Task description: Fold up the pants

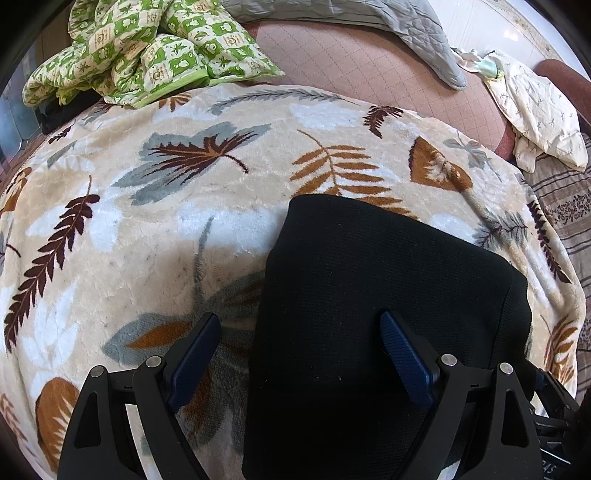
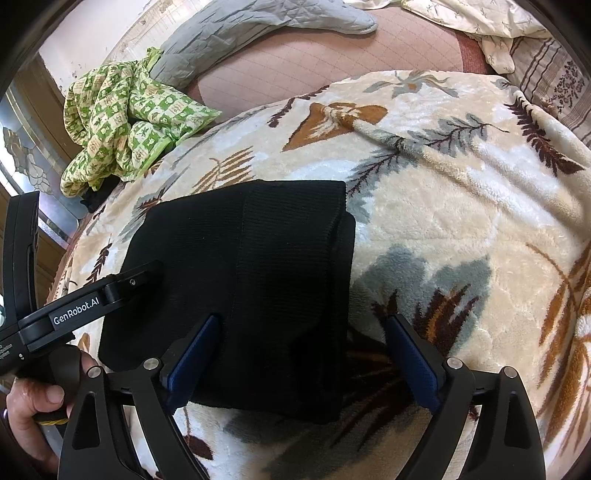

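Black pants (image 1: 369,314) lie folded into a compact rectangle on a cream blanket with leaf prints (image 1: 147,221). My left gripper (image 1: 301,325) hovers open above the pants' near left edge, one blue pad over the blanket and one over the fabric, gripping nothing. In the right wrist view the same folded pants (image 2: 258,266) fill the centre left. My right gripper (image 2: 304,328) is open above their near right edge, nothing between its blue pads. The left gripper's body (image 2: 74,306) and the hand holding it (image 2: 33,398) show at the left edge.
A crumpled green checked cloth (image 1: 147,55) lies at the blanket's far left. A grey quilted cover (image 1: 388,29) and a pale printed cloth (image 1: 535,110) rest on the pink mattress (image 1: 351,62) beyond. Striped bedding (image 1: 565,210) lies to the right.
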`<state>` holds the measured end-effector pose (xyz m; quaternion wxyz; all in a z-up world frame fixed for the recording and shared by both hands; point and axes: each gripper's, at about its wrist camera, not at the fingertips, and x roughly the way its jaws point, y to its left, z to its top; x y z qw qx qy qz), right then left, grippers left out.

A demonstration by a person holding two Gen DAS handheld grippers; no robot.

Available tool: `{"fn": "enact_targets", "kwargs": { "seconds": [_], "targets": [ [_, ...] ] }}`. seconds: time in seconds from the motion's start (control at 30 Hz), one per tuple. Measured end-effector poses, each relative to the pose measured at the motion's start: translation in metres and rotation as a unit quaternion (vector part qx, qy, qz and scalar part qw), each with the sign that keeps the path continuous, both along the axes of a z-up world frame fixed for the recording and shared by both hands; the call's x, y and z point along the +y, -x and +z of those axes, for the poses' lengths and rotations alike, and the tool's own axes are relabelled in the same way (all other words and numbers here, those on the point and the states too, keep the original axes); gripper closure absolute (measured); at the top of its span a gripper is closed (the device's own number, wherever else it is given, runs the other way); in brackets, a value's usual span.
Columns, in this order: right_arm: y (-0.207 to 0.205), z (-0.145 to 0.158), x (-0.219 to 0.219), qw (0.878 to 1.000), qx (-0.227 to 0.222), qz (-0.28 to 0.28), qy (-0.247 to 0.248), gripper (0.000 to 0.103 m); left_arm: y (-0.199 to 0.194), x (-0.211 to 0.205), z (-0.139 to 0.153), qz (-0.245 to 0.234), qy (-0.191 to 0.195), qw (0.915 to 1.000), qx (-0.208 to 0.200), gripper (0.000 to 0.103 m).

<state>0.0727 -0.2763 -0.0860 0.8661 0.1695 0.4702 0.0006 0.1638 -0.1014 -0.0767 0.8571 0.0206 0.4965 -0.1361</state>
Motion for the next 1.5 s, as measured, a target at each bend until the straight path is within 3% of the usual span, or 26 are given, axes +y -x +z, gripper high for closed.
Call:
{"fn": "enact_targets", "kwargs": {
  "seconds": [0.5, 0.77, 0.83, 1.03, 1.13, 1.5],
  "targets": [
    [0.0, 0.0, 0.0, 1.0, 0.0, 0.0, 0.0, 0.01, -0.007, 0.005, -0.004, 0.013, 0.01, 0.9998, 0.01, 0.0],
    [0.0, 0.0, 0.0, 1.0, 0.0, 0.0, 0.001, 0.009, 0.005, -0.009, 0.004, 0.005, -0.035, 0.9989, -0.029, 0.0],
    [0.0, 0.0, 0.0, 1.0, 0.0, 0.0, 0.001, 0.009, 0.006, -0.009, 0.004, 0.005, -0.03, 0.9992, -0.027, 0.0],
    [0.0, 0.0, -0.001, 1.0, 0.001, 0.0, 0.002, 0.009, -0.008, 0.008, -0.005, 0.007, 0.026, 0.9991, 0.034, 0.0],
    [0.0, 0.0, -0.001, 1.0, 0.001, 0.0, 0.002, 0.009, -0.011, 0.011, -0.008, 0.007, 0.032, 0.9987, 0.039, 0.0],
    [0.0, 0.001, -0.001, 1.0, 0.001, 0.0, 0.002, 0.009, 0.003, -0.006, 0.0, -0.023, -0.006, 0.9997, 0.003, 0.0]
  ]
}}
